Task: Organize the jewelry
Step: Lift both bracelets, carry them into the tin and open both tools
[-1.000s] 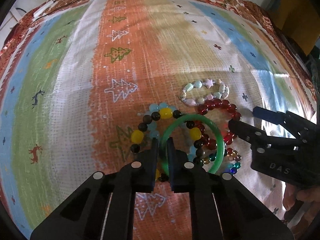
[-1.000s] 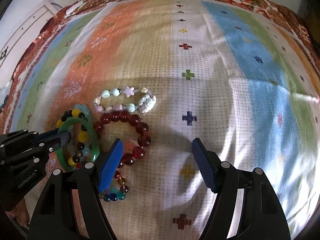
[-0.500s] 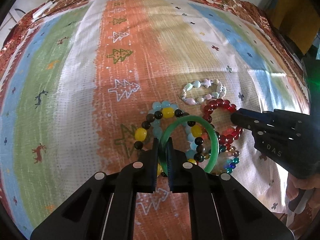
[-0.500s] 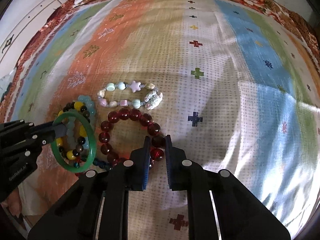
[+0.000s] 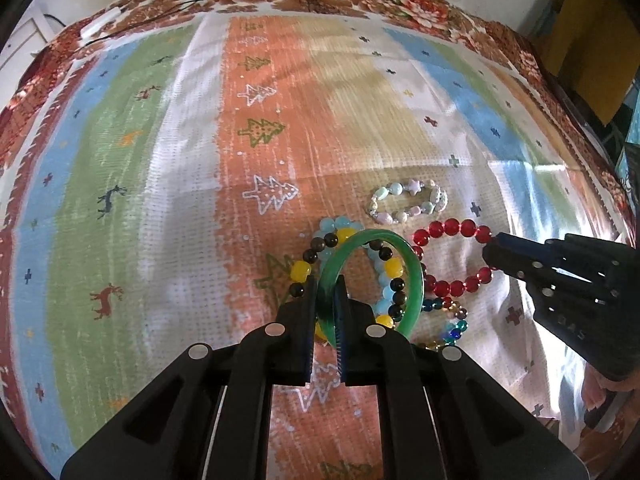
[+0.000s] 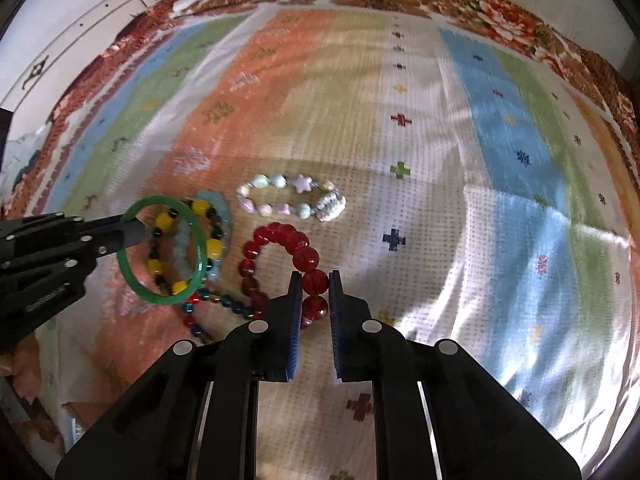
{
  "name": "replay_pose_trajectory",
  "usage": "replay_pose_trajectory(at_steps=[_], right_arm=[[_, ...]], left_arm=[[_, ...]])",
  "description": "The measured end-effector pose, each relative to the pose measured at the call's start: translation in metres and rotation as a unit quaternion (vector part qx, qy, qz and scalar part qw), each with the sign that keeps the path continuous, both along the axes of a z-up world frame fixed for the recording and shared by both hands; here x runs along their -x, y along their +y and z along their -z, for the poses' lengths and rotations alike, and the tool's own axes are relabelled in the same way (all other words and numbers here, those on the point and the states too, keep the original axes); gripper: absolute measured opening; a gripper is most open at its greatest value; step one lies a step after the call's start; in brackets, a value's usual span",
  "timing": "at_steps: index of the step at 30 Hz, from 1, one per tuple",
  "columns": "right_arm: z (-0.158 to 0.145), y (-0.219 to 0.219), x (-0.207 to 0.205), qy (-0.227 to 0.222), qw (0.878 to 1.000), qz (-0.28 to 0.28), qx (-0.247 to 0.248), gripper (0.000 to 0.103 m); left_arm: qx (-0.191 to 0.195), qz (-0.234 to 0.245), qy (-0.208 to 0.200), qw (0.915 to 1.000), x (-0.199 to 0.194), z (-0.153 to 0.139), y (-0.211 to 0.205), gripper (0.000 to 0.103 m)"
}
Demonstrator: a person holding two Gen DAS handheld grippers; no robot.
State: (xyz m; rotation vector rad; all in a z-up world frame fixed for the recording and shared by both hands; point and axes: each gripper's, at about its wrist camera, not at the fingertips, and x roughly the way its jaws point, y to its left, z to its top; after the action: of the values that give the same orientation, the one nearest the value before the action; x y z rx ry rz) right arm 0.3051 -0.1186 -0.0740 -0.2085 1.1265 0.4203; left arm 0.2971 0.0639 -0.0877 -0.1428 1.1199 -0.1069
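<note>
Gripping the green bangle (image 5: 414, 276) between closed fingers, our left gripper (image 5: 324, 296) holds that ring tilted above the striped blanket (image 5: 160, 184), so that it stands up from the pads and leans away to their right. Under and just beyond the bangle we see a bracelet of yellow, dark and pale blue beads (image 5: 340, 240) lying flat on the cloth, and nearer the gripper's right side a thin strand of small mixed-colour beads (image 5: 448, 320). Our right gripper (image 6: 312, 292) is clamped on the red bead bracelet (image 6: 280, 236), one large red bead pinched between its blue pads, with the rest of the loop curving away ahead and to the left of the fingers. Farther ahead of both grippers, apart from the red loop, lies a pastel bracelet with a star bead (image 6: 292, 200). From the left wrist view the right gripper (image 5: 492, 248) reaches in from the right, touching the red loop's far side.
</note>
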Motion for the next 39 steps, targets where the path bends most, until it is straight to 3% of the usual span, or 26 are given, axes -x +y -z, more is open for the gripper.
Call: replay_pose_trajectory(at_steps=[13,39], right_arm=[[-0.032,-0.004,0.030,-0.052,0.999,0.000,-0.006,0.014],[-0.081,-0.017,0.099,-0.096,0.994,-0.023,-0.046,0.014]], left_arm=[[-0.040,-0.018,-0.024,0.9988,0.025,-0.017,0.004,0.008],[-0.026,-0.026,-0.083,0.9959,0.096,-0.071,-0.016,0.008]])
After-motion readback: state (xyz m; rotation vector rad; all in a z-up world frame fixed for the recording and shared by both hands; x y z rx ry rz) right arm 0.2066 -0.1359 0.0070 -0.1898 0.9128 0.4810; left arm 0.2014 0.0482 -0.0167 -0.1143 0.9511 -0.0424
